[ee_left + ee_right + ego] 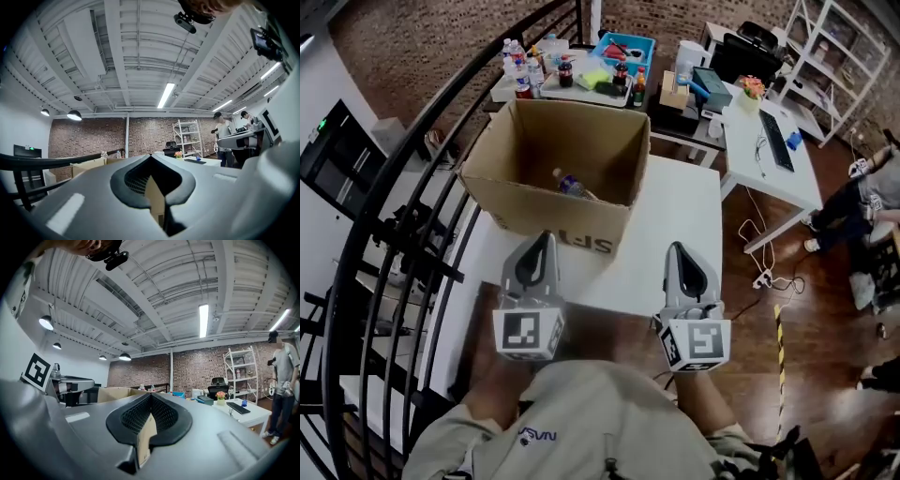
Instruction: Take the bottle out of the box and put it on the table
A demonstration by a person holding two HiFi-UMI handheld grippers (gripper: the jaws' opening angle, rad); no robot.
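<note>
**Head view: both claws shut, bottle in box**

Head view: bottle [572,185] lies on its side inside the open cardboard box [534,204], which sits on the white surface [680,234]. Left claw [546,238] and right claw [677,249] are side by side at the near edge of the surface. Both point at the box and neither touches it. Left gripper view: jaw tips together, nothing gripped. Right gripper view: same, tips meet, empty.

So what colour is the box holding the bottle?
The box is brown cardboard with dark lettering on its near wall; best seen in the head view.
</note>
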